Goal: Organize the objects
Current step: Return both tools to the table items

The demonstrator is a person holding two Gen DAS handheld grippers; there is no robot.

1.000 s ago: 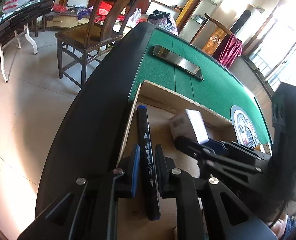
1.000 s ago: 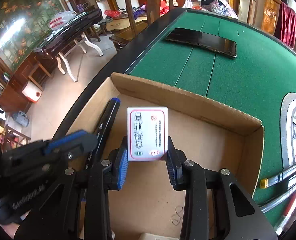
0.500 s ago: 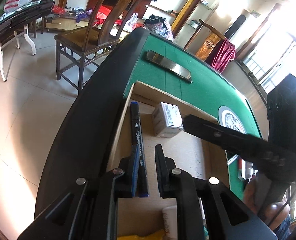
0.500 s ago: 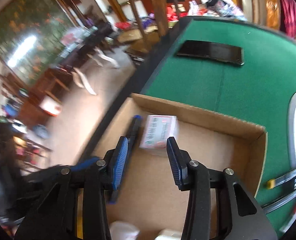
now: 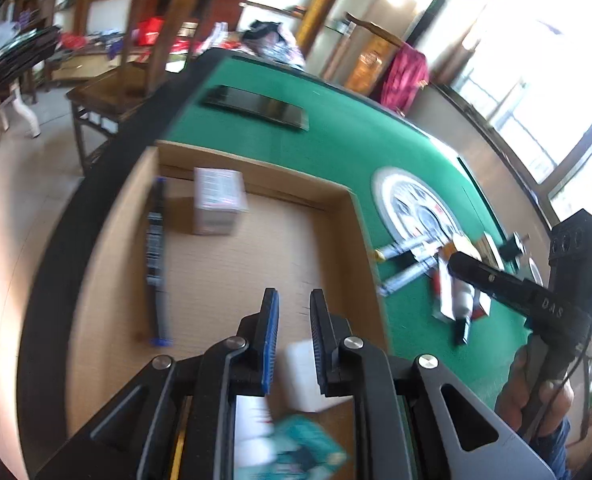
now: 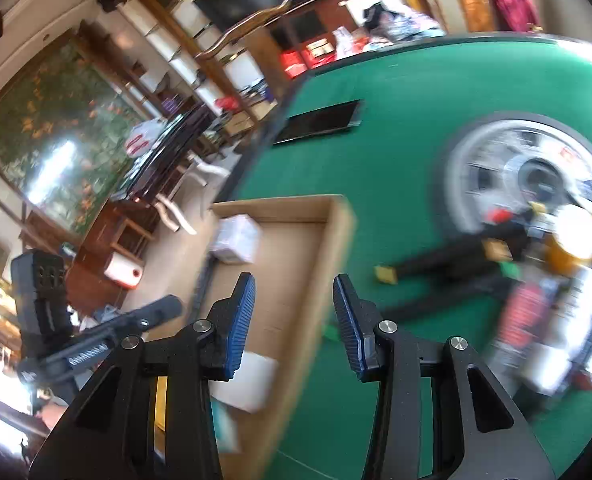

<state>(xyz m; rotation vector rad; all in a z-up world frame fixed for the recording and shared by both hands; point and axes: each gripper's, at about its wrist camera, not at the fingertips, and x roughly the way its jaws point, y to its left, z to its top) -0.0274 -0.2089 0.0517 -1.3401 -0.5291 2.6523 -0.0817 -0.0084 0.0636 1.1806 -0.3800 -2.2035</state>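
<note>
A cardboard box (image 5: 347,208) sits on the green table. Inside it a blue-capped black marker (image 5: 154,256) lies along the left wall and a white medicine box (image 5: 218,200) lies at the far end. My left gripper (image 5: 294,300) is open and empty above the box floor. My right gripper (image 6: 294,288) is open and empty over the box's right wall (image 6: 327,264). The medicine box also shows in the right wrist view (image 6: 236,238). Loose pens (image 5: 409,258) and packets lie on the felt to the right of the box.
A dark phone (image 5: 256,107) lies on the felt beyond the box. A round control panel (image 5: 411,208) is set in the table. A white packet (image 5: 301,376) and a teal packet (image 5: 303,452) lie in the box's near end. A wooden chair (image 5: 136,72) stands beyond the table's black edge.
My left gripper let go of the marker, which now lies in the box. My right gripper let go of the medicine box and swung right toward the loose items.
</note>
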